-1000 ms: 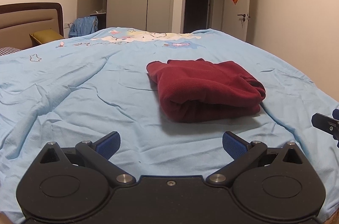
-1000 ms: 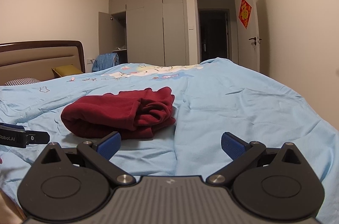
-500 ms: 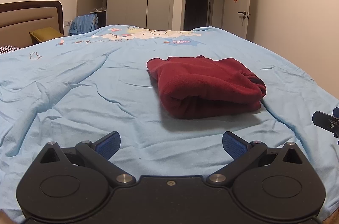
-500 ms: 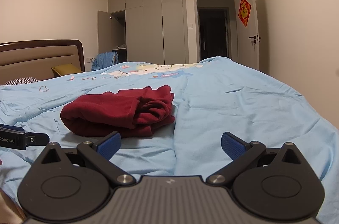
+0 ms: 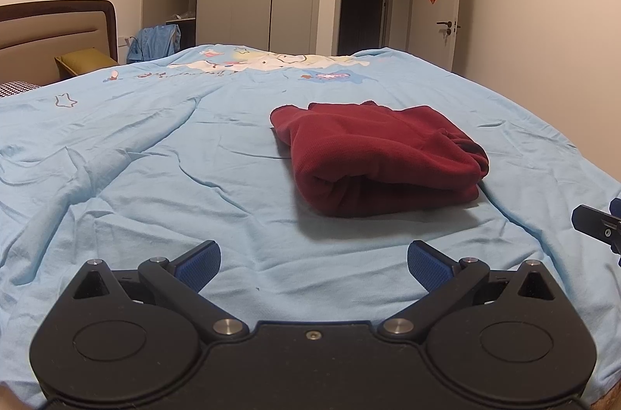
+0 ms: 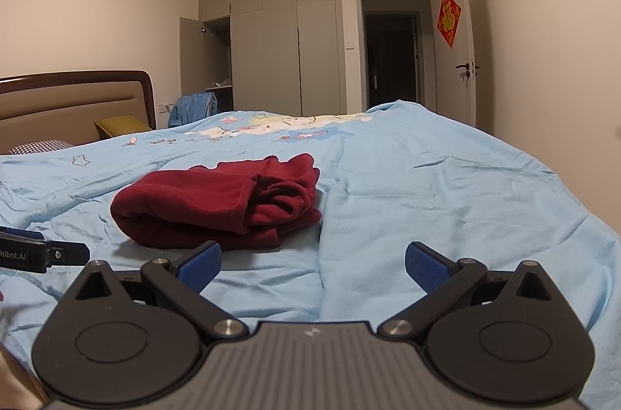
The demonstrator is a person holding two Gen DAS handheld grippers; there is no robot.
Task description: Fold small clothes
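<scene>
Folded red garment (image 5: 378,157) lies on light blue bedspread (image 5: 155,177), ahead of both tools and touched by neither. Left gripper (image 5: 313,264) spread wide, holding nothing. Right gripper (image 6: 313,264) likewise spread and empty, garment off to its left.

A dark red fleece garment (image 5: 378,157), folded into a thick bundle, is lying on a wrinkled light blue bedspread with cartoon prints (image 5: 155,177). The black left gripper with blue finger pads (image 5: 313,264) is hovering low in front of it, jaws spread wide, holding nothing. The tip of the right gripper (image 5: 599,227) is showing at the right edge.
</scene>
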